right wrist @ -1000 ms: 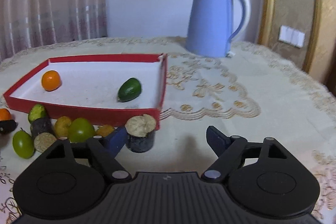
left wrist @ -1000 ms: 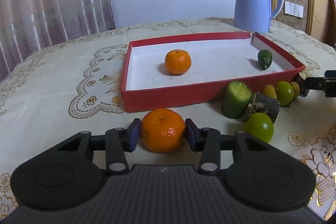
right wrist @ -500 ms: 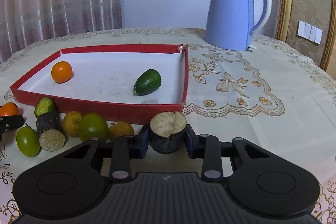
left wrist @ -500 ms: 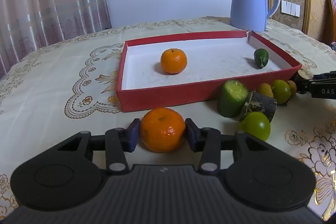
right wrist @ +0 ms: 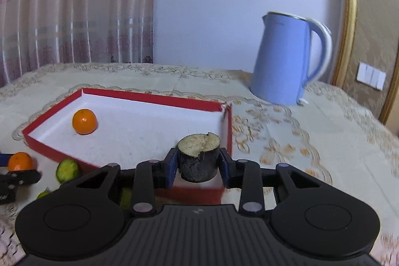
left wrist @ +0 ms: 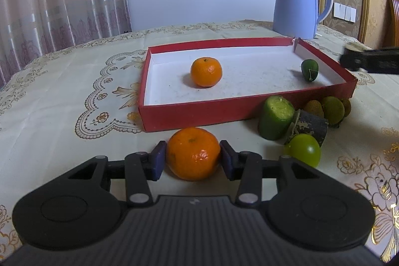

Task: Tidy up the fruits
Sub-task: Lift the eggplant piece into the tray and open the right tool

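My left gripper [left wrist: 192, 160] is shut on an orange tangerine [left wrist: 193, 153] just in front of the red tray's near wall [left wrist: 199, 114]. A second tangerine [left wrist: 206, 71] and a small green fruit [left wrist: 309, 69] lie in the tray. My right gripper [right wrist: 198, 165] is shut on a dark cut fruit piece [right wrist: 198, 156] and holds it above the tray's right near corner [right wrist: 228, 126]. The small green fruit is hidden behind it in the right wrist view.
Loose fruits lie right of the tray front: a cut green piece [left wrist: 275, 117], a dark cut piece [left wrist: 310, 125], a round green fruit [left wrist: 303, 150] and several brownish ones [left wrist: 331, 107]. A blue kettle [left wrist: 298, 3] stands behind the tray.
My right gripper closed on the dark cut piece, lifted it off the table and carried it over the tray corner. My left gripper kept its hold on the tangerine and rose slightly.
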A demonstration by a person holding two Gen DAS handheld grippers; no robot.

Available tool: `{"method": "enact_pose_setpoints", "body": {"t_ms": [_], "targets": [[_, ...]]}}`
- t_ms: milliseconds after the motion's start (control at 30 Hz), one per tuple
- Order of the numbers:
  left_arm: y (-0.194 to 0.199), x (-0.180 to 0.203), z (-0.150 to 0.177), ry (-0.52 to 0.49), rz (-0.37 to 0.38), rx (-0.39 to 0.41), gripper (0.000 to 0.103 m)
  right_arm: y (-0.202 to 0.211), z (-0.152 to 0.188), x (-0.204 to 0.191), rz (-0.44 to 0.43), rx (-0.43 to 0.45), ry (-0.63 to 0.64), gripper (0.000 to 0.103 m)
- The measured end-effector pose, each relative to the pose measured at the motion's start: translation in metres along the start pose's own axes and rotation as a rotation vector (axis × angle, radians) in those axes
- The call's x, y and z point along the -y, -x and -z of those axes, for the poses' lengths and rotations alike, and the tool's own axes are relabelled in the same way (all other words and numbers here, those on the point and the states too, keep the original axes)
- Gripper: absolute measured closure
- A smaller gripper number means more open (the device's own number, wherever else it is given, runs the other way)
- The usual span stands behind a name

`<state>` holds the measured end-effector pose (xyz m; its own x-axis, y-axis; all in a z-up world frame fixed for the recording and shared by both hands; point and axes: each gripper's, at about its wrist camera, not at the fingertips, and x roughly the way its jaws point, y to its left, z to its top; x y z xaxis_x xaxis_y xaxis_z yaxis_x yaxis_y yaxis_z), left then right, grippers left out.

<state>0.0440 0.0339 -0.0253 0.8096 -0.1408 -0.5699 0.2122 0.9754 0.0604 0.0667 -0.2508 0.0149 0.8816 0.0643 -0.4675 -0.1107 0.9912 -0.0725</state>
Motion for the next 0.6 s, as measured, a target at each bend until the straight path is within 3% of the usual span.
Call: {"method": "enact_pose_setpoints", "body": {"t_ms": [600], "targets": [[0.000, -0.004, 0.000, 0.026, 0.021, -0.004, 0.061, -0.087, -0.020, -0.055, -0.063, -0.101, 0.145, 0.070]]}}
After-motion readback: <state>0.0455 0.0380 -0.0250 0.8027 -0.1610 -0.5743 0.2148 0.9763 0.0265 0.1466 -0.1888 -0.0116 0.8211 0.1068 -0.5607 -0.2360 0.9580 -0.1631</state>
